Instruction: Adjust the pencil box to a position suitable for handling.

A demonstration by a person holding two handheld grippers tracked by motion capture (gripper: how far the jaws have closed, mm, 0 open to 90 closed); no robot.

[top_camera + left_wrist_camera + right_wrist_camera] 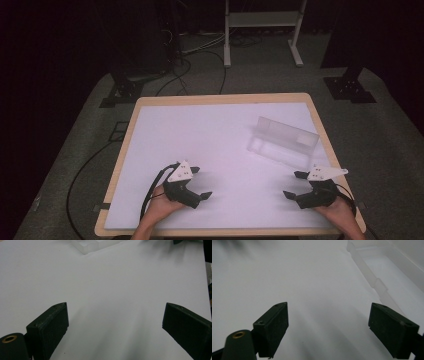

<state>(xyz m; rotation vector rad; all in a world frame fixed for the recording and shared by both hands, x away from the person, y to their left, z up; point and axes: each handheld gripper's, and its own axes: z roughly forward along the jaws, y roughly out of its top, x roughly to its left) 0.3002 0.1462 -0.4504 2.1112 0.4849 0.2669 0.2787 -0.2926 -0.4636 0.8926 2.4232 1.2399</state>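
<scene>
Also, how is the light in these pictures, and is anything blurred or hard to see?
High view: the white table is bright, the room behind dark, and the clear box looks pale against it. Left gripper view: soft shadows, box cut by the edge. Right gripper view: box slightly blurred.

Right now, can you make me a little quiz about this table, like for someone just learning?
1. True or false: the clear plastic box has its lid standing open.
2. Which gripper is nearer the box: A the left gripper, B the right gripper?
3. What is held between the jaws of either gripper?

Key:
1. True; the lid stands up behind the tray on the white table top.
2. B; the box lies on the right side, just beyond the right gripper.
3. Nothing; both grippers are open and hold nothing over the bare top.
</scene>
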